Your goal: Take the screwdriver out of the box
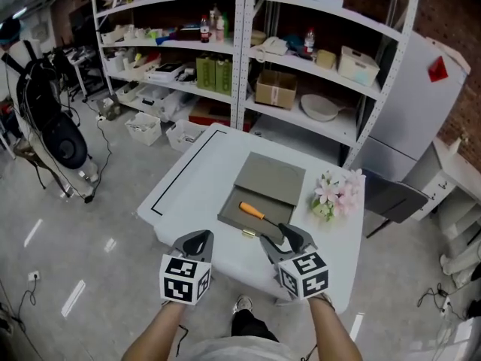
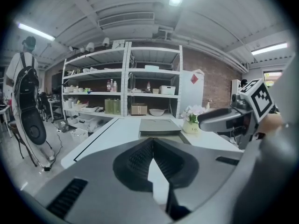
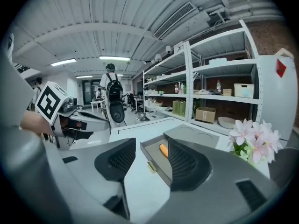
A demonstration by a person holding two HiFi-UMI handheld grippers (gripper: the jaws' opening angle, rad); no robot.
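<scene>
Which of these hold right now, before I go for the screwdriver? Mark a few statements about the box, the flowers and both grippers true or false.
1. The box is open. True.
2. The screwdriver lies inside the box. True.
3. The right gripper has its fingers closed on the screwdriver. False: its fingers stand apart with nothing between them, short of the box.
4. In the head view, the flowers stand left of the box. False: they stand to its right.
5. The left gripper has its fingers together and holds nothing. True.
</scene>
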